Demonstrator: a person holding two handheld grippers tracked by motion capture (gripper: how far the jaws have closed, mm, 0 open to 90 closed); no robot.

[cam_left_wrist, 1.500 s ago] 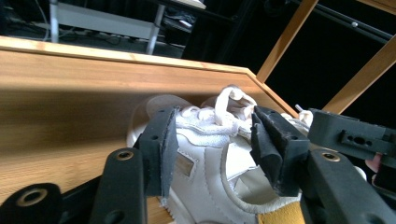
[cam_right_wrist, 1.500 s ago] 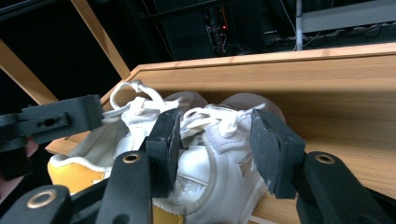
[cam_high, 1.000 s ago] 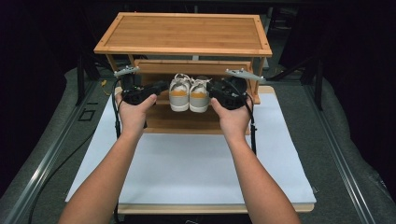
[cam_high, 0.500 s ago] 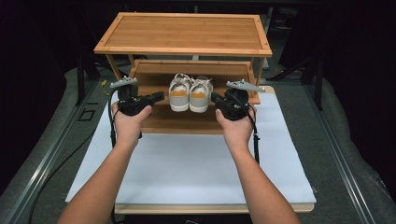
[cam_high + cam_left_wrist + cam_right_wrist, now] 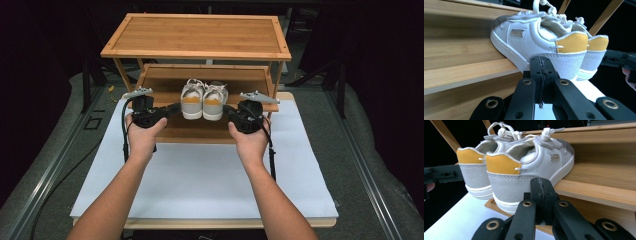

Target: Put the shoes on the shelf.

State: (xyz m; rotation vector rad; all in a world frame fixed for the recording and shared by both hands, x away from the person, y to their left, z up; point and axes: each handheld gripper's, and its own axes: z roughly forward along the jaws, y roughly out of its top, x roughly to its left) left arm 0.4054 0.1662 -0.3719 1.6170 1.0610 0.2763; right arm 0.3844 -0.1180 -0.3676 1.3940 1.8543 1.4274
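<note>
A pair of white sneakers with yellow heel tabs stands on the lower shelf (image 5: 165, 82) of a bamboo rack, heels toward me and jutting over the shelf's front edge. The left shoe (image 5: 191, 100) (image 5: 531, 37) (image 5: 474, 167) and the right shoe (image 5: 214, 102) (image 5: 529, 162) (image 5: 596, 50) stand side by side. My left gripper (image 5: 175, 107) (image 5: 541, 62) is shut and empty, its tips just left of the left shoe's heel. Just right of the right shoe's heel, my right gripper (image 5: 227, 107) (image 5: 541, 183) is also shut on nothing.
The rack's top shelf (image 5: 200, 35) overhangs the shoes, with slanted side posts (image 5: 274, 82) at each end. The rack stands on a white sheet (image 5: 200, 175) over a wooden board, with dark floor and rails on both sides.
Both hands have dropped a little and drawn back toward me. Both pairs of jaws have gone from apart to shut. The shoes have stayed in place.
</note>
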